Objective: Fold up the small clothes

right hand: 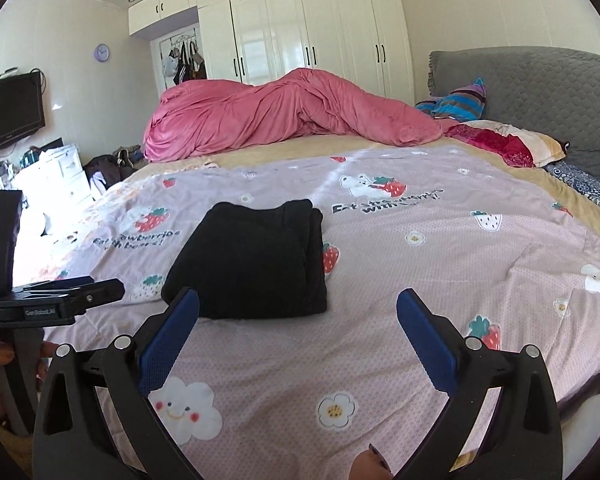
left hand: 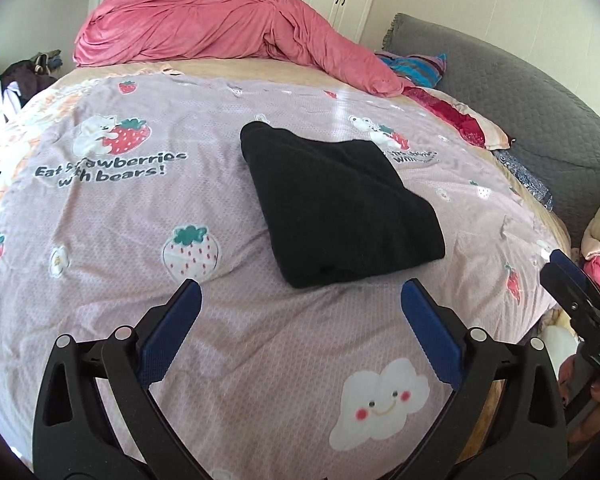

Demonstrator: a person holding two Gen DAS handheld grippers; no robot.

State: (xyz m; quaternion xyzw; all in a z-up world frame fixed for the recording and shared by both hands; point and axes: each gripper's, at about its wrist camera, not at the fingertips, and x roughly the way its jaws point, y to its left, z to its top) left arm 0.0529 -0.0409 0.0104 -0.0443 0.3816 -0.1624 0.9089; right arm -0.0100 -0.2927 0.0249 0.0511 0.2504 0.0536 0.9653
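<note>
The left gripper [left hand: 301, 294], a black two-finger tool with blue padded fingers [left hand: 171, 332], is hovering over the bed with its jaws spread wide apart and gripping nothing. The right gripper [right hand: 298, 304], of the same black and blue build, is likewise standing wide apart and holding nothing above the bedding. Both are pointing across a pale lilac quilted cover [left hand: 228, 344] printed with strawberries, smiling clouds, flowers and bears.

Just beyond the fingertips, the folded black knit garment [left hand: 336, 204] is lying flat on that cover as a compact, roughly rectangular bundle; in the right wrist view the garment [right hand: 252, 264] is sitting left of centre, with its stacked folded edges facing right. Neither gripper is touching it.

Farther back, a crumpled pink duvet [right hand: 284, 112] is lying heaped across the far side of the bed. To the right, a grey quilted headboard [right hand: 540, 88] is rising behind a red patterned pillow [right hand: 500, 142]. At the back wall, tall cream wardrobe doors [right hand: 312, 32] are standing closed.
</note>
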